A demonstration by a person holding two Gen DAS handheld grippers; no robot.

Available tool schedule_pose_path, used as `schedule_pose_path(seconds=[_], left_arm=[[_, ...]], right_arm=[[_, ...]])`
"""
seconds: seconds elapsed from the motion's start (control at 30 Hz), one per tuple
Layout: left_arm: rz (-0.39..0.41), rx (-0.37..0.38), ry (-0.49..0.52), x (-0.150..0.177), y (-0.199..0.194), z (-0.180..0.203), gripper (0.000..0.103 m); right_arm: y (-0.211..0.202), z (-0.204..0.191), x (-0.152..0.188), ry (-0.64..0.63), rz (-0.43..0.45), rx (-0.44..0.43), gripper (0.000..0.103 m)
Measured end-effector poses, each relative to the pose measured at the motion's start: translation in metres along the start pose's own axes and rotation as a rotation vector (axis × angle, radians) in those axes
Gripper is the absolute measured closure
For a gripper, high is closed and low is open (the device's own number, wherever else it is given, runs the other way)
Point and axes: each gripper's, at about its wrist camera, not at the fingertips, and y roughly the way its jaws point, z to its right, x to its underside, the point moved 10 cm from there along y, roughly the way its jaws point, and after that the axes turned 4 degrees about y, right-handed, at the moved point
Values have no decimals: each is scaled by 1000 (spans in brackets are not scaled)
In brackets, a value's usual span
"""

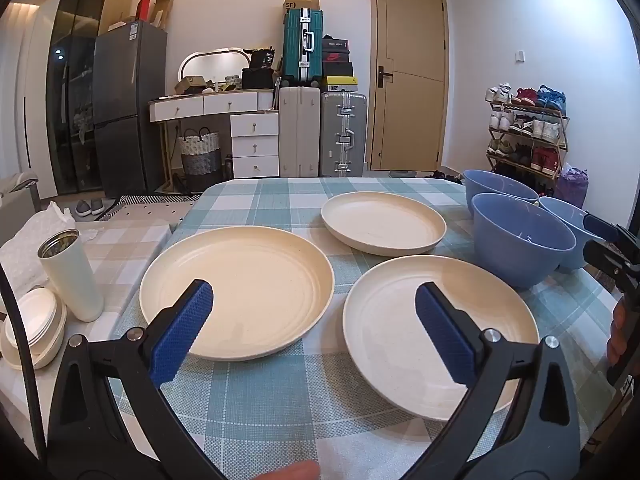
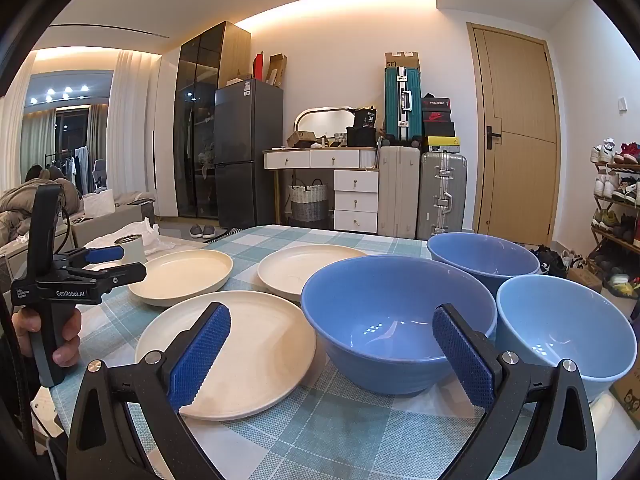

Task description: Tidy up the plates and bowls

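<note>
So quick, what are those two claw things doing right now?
Left gripper: open, holding nothing.
Right gripper: open, holding nothing.

From my left wrist view, the right hand-held gripper (image 1: 612, 248) is cut off by the picture's right edge, and it covers part of the pale blue bowl (image 1: 568, 216). The far blue bowl (image 1: 496, 188) sits half hidden behind the nearer one (image 1: 520, 236). My own fingers (image 1: 618, 332) only peek in at the edge. From the right wrist view, the white tumbler (image 2: 132, 248) hides behind my left hand-held gripper (image 2: 116, 264). The labels on the stacked boxes (image 2: 438, 114) are too small to read.
</note>
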Motion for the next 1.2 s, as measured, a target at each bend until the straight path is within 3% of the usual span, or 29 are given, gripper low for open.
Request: schedule_pose_path(seconds=[1.2], left_arm=[[3,-1,2,0,0,0,2]], right_arm=[[0,0,0,3,-1,-1,0]])
